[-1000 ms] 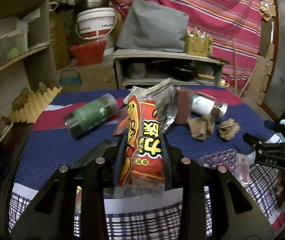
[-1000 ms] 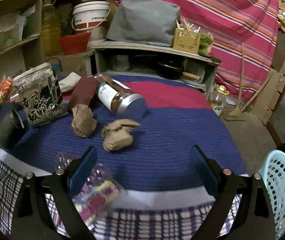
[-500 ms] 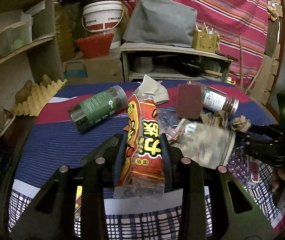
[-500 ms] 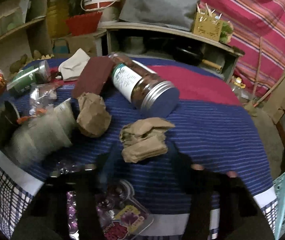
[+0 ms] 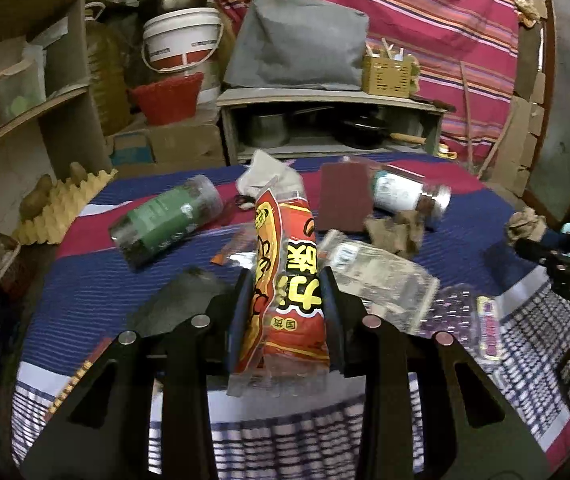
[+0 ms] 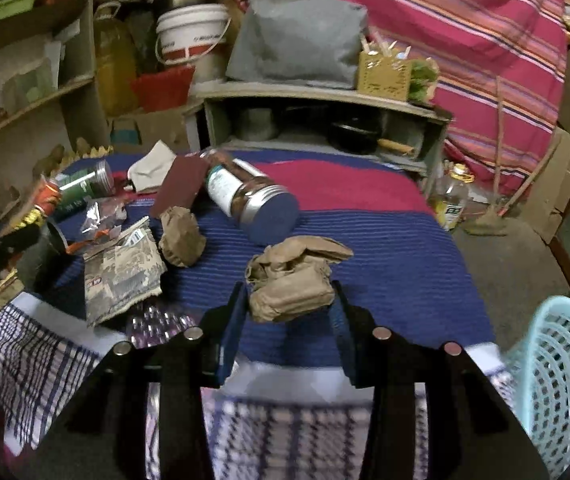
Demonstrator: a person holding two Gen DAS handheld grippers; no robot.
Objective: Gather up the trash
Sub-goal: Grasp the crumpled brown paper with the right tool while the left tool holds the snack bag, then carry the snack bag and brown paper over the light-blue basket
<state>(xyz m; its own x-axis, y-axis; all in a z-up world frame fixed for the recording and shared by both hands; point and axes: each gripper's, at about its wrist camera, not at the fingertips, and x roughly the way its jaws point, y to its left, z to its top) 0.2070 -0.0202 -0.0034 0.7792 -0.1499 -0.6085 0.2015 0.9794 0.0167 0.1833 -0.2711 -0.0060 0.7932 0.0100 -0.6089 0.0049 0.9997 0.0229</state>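
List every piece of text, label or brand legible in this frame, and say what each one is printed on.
"国战": small characters low on the red snack wrapper held in the left claw; its large yellow characters are creased and not reliably readable.
White bucket: band print too blurred.
Green-label jar: print too small.
White-label jar: print too small.
Grey printed packet: blurred.
Oil bottle on floor: label unreadable.

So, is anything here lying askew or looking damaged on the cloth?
Yes. Both jars lie on their sides: the green-label jar and the white-label jar. Two brown paper wads are crumpled; the right gripper has its jaws around one wad, the other wad lies near. A torn foil wrapper lies by the jars.
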